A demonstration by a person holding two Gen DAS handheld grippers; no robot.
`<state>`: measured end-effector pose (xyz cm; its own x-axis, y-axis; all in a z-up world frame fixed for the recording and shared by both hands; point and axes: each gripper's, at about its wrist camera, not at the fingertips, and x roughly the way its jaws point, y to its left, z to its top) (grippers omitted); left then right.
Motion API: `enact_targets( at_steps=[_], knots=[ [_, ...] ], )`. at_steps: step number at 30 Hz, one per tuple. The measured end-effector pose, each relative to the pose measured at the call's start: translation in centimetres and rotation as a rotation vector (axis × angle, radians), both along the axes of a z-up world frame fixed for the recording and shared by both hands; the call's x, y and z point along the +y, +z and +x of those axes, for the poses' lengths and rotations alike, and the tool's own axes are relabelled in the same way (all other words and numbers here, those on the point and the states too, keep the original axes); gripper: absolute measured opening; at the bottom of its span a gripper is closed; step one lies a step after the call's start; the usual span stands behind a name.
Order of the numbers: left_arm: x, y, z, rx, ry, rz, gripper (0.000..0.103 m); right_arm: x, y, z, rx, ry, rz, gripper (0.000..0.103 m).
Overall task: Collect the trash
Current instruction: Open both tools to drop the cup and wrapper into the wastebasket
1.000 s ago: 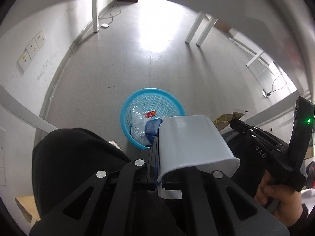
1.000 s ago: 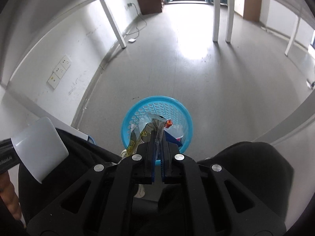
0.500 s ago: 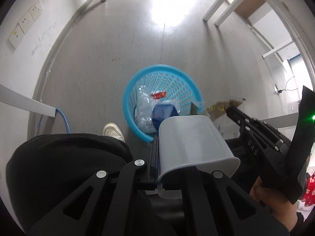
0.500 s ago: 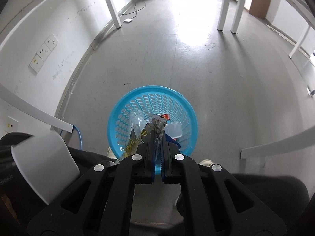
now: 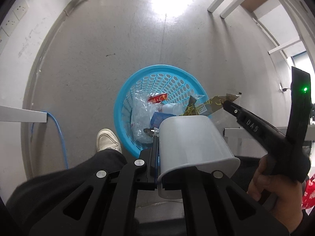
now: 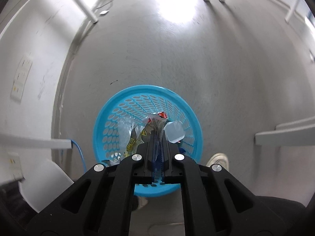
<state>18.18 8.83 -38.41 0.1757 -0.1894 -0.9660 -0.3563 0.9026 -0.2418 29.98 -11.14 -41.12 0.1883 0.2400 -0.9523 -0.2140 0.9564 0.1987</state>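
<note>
Over the blue perforated basket [image 6: 147, 106] at lower centre, my right gripper [image 6: 157, 137] pinches a clear snack wrapper [image 6: 137, 137]; my left gripper [image 5: 157, 153] clamps a white plastic cup [image 5: 193, 137] by its wall. I judge this the drop-off step: both must open so each piece falls inside the rim.

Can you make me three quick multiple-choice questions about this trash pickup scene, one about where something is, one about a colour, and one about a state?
1. Where does the basket stand?
A. on a table
B. on the floor
C. on a chair

2. What colour is the basket?
A. blue
B. green
C. red

3. How does the left gripper hold the white cup?
A. not at all, jaws wide open
B. by its base only
C. shut on the cup's wall

Answers:
1 B, grey floor shows all around it.
2 A, its perforated wall and rim are bright blue.
3 C, the closed fingers pinch one side of the cup.
</note>
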Motion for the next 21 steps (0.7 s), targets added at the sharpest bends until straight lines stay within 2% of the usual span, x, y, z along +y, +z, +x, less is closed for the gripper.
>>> enact_targets(
  at_steps=[4, 7, 8, 9, 10, 11, 12, 16, 21],
  knots=[
    [0.2, -1.7, 1.8, 0.03, 0.007, 0.008, 0.001, 0.2, -1.4, 1.6, 0.018, -0.037, 0.01, 0.003],
    [0.4, -2.0, 2.8, 0.019, 0.022, -0.003, 0.002, 0.8, -2.3, 2.2, 0.035, -0.027, 0.013, 0.006],
    [0.8, -2.1, 3.0, 0.011, 0.046, -0.003, 0.012, 0.9, -2.5, 2.3, 0.048, -0.017, 0.012, 0.006],
    [1.1, -2.0, 3.3, 0.005, 0.067, 0.0, 0.026, 1.0, -2.9, 2.3, 0.068, -0.007, 0.013, 0.012],
    [1.3, -2.0, 3.5, -0.007, 0.081, -0.008, 0.054, 0.9, -3.1, 2.3, 0.083, -0.004, 0.009, 0.03],
    [1.3, -1.9, 3.7, -0.016, 0.09, -0.015, 0.052, 0.9, -3.2, 2.3, 0.087, -0.004, -0.004, 0.039],
    [1.2, -1.9, 3.7, -0.014, 0.087, -0.022, 0.048, 0.7, -3.3, 2.3, 0.087, -0.008, -0.017, 0.043],
    [0.9, -1.9, 3.6, -0.003, 0.072, -0.016, 0.047, 1.0, -3.6, 2.0, 0.095, 0.008, -0.034, 0.043],
    [0.9, -1.3, 3.1, -0.007, 0.074, -0.002, 0.047, 1.9, -2.9, 0.5, 0.078, 0.096, -0.087, 0.044]
  ],
)
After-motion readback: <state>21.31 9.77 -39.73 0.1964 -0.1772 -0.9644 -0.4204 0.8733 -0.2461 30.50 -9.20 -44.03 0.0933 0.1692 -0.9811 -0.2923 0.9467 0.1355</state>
